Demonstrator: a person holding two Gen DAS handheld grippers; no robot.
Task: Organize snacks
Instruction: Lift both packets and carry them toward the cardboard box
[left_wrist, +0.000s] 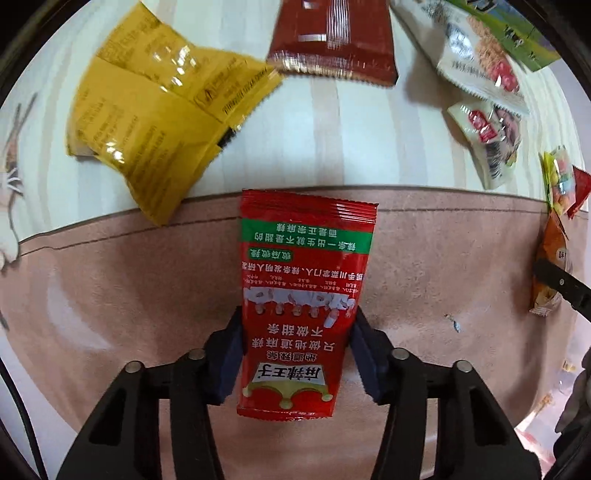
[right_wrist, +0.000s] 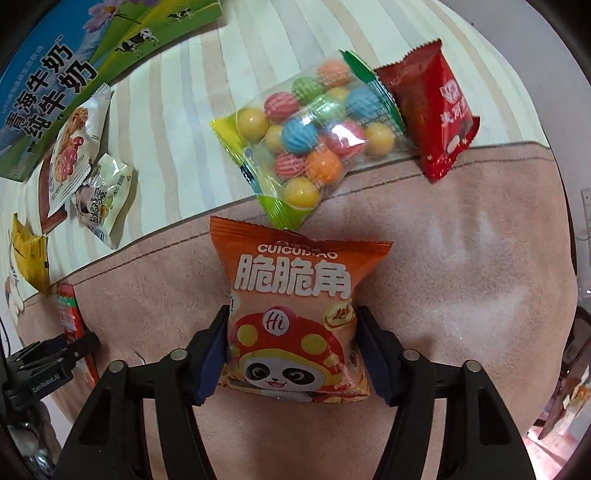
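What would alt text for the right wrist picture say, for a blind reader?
A black claw grips an orange panda snack bag above a pink cloth. Beyond lie a clear bag of coloured candy balls and a red packet.

Each hand-held gripper (left_wrist: 297, 354) (right_wrist: 291, 354) had matte black linkage arms with round silver pivot pins, and dark navy blue pads (left_wrist: 225, 365) inside its fingers.
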